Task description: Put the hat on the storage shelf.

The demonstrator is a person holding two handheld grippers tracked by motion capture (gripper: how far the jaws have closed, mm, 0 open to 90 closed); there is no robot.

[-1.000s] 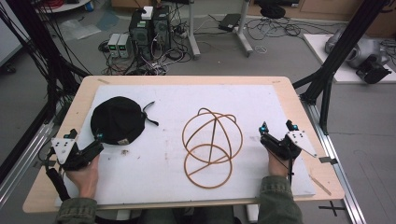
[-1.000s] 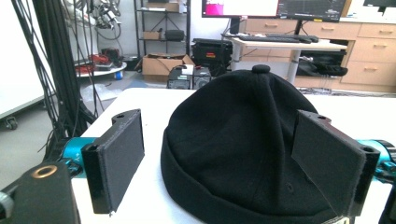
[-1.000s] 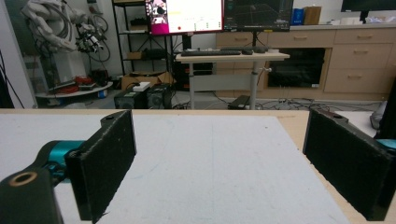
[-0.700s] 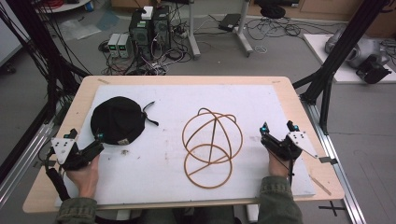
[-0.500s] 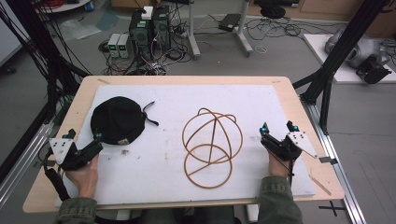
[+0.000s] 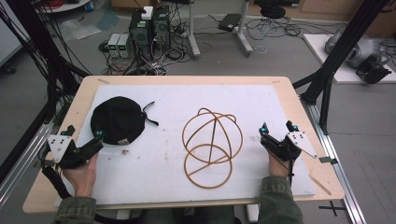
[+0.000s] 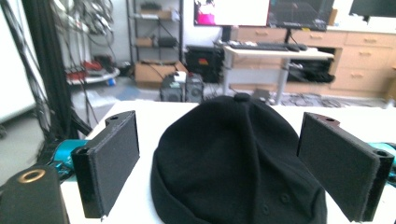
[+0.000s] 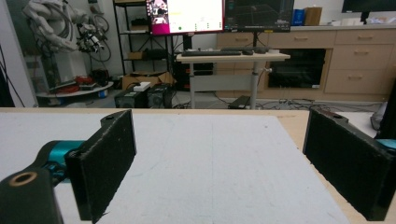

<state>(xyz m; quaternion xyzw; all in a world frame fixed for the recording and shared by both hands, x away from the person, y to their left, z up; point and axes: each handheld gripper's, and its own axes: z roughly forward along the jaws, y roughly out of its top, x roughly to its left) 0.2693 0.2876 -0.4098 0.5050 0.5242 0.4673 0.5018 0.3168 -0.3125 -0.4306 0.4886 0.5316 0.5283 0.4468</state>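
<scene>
A black cap (image 6: 117, 121) lies crown-up on the white sheet at the table's left, its strap trailing to the right. In the left gripper view the cap (image 7: 238, 163) sits close ahead, between the two wide-apart jaws. My left gripper (image 6: 85, 140) is open just short of the cap's near-left rim, touching nothing. A tan wire frame (image 6: 211, 145) of crossed hoops stands at the table's middle. My right gripper (image 6: 277, 129) is open to the right of the frame, apart from it, with bare sheet between its jaws (image 8: 219, 168).
The white sheet (image 6: 261, 102) covers most of the wooden table (image 6: 299, 95). Black frame posts (image 6: 334, 56) stand at the table's right and left corners. Computers and cables (image 6: 149, 28) lie on the floor beyond the far edge.
</scene>
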